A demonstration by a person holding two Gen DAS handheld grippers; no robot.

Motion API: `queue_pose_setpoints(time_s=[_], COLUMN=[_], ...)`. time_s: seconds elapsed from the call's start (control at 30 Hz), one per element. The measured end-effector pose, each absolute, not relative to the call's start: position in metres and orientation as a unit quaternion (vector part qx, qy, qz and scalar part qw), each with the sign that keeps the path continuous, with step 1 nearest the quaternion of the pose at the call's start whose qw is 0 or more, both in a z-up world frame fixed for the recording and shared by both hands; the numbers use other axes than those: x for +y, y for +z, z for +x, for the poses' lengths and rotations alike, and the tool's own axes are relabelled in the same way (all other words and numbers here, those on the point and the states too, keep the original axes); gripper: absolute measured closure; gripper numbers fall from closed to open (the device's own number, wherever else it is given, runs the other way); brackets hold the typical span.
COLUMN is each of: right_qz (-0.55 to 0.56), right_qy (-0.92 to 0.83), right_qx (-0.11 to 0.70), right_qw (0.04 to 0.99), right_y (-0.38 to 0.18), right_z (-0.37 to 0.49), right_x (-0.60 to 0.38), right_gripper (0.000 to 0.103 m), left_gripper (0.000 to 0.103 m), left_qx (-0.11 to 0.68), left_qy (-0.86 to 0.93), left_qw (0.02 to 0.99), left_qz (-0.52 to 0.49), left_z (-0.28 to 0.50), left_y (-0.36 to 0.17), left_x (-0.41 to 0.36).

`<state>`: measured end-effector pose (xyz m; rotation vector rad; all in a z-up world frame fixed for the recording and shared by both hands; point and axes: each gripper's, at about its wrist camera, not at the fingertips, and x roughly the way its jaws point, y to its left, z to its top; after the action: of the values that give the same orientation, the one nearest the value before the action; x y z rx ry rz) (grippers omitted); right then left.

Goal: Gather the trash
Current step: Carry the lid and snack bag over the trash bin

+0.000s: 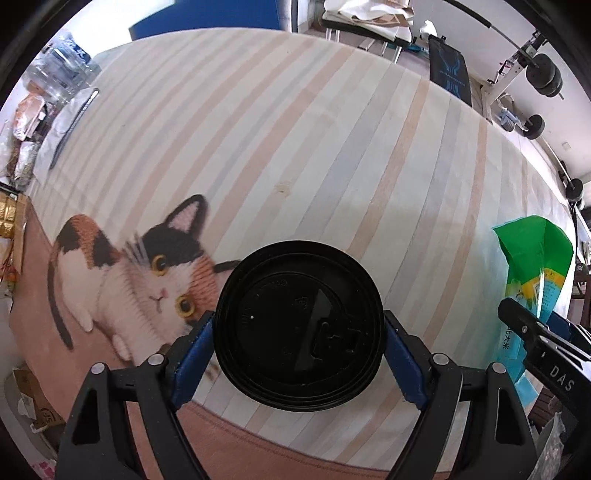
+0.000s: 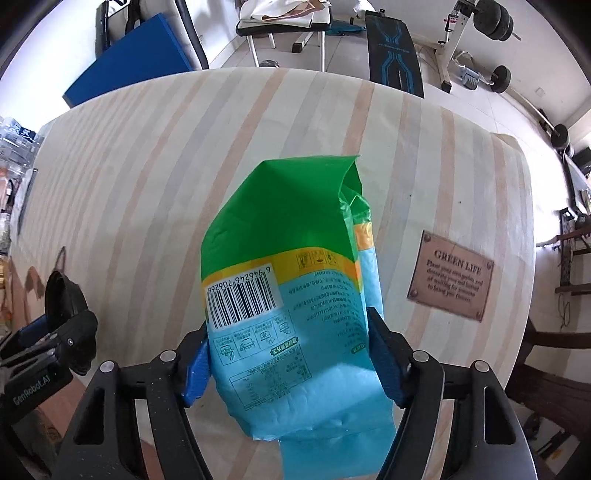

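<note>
Left gripper (image 1: pixel 298 347): points down at the desk, its blue pads (image 1: pixel 195 354) pressed on either side of a black cup lid, jaws partly closed around it.
Cup lid (image 1: pixel 298 325): round, black plastic, with a drink flap on its right half; it sits between the left gripper's pads, over the near edge of the striped cloth. In the right wrist view it shows edge-on at the far left.
Right gripper (image 2: pixel 291 354): points down too, its blue pads (image 2: pixel 197 369) against both sides of a food bag, jaws partly closed on it.
Bag (image 2: pixel 295 280): crumpled plastic, green at the far end, a yellow band across the middle, light blue at the near end, with a white barcode label on its left side. It is near the middle of the desk; in the left wrist view it lies at the right edge.
Desk (image 2: pixel 147 166): covered by a cloth with pale beige and grey stripes.
Cat picture (image 1: pixel 140 273): a calico cat printed on the cloth, left of the cup lid.
Brown label (image 2: pixel 450 275): printed on the cloth right of the bag, reading GREEN LIFE.
Beyond the desk: a blue board (image 2: pixel 136 62) at far left and weights (image 2: pixel 495 18) at far right.
</note>
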<state>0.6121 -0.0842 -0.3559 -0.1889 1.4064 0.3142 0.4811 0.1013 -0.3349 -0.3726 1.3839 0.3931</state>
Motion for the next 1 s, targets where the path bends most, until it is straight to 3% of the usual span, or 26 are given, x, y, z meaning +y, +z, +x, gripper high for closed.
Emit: queue_pose_setpoints(time_s=[0.57, 1.0], right_qz=[-0.049, -0.068], right_qy=[0.219, 0.313], right_qx=[0.609, 0.597], right_qw=[0.76, 0.736], right_y=[-0.265, -0.225], right_z=[0.492, 0.272], right_x=[-0.071, -0.03], right_gripper=[0.03, 0.03], left_gripper=[0.018, 0.018], left_qx=[0.551, 0.474], left_qy=[0.216, 0.249], left_qw=[0.781, 0.791], left_qz=[-0.202, -0.296], left_z=[0.336, 0.078], left_y=[-0.26, -0.212], left_x=[0.147, 0.168])
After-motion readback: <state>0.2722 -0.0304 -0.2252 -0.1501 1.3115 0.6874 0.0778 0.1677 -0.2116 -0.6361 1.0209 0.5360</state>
